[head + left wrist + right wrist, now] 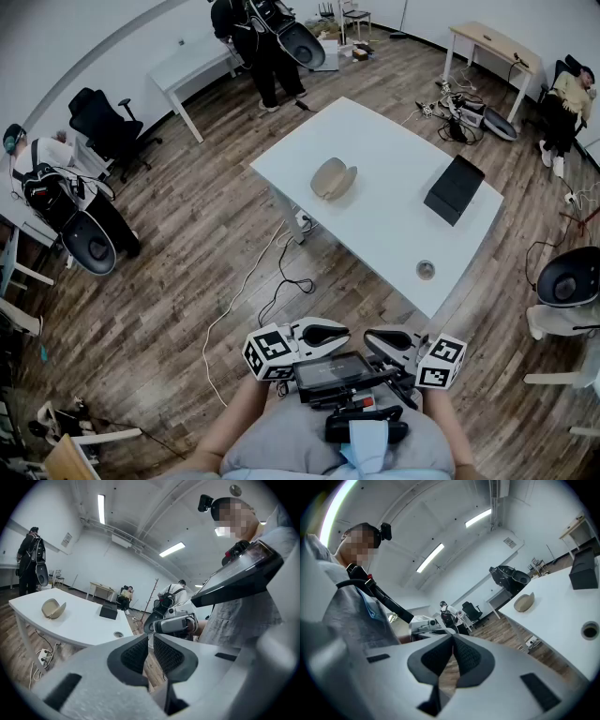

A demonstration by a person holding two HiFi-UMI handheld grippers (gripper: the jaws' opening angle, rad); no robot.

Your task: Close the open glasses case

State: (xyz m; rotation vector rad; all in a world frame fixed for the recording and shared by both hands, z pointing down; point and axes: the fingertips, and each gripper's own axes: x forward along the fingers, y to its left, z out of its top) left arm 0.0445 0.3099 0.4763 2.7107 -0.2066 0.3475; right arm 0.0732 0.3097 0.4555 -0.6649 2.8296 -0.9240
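Ana: Grey shirt [309,452] of the person fills the bottom edge of the head view, and a flat black screen [333,373] sits on the chest. What is beside it?

Ben: Both grippers, held close to the body, each with its cube of square markers. The left gripper [339,331] has its dark ribbed pads [136,654] closed on each other. Its own view shows only a thin slit and nothing inside it.

Ana: And the other one?

Ben: The right gripper [375,339] is the same. Its pads [468,656] meet at the tips, and it is empty. The two grippers point toward each other with a small gap between them.

Ana: What comes after them?

Ben: A brown wooden plank floor [187,234] with a thin white cable [239,300] that runs toward the table leg. Then comes the white rectangular table [384,220], well apart from both grippers.

Ana: Where is the case?

Ben: The beige oval glasses case [333,178] lies on the left part of the table, away from the edges. Its two shells stand apart like a clam. No gripper touches it.

Ana: Is anything else on the table?

Ben: A black rectangular box [455,187] lies toward the right end, well apart from the case. A small round hole cover [426,270] sits near the front edge.

Ana: And farther away?

Ben: A person in dark clothes [262,47] stands by another white table. A light wooden desk [492,42] is at the far right.
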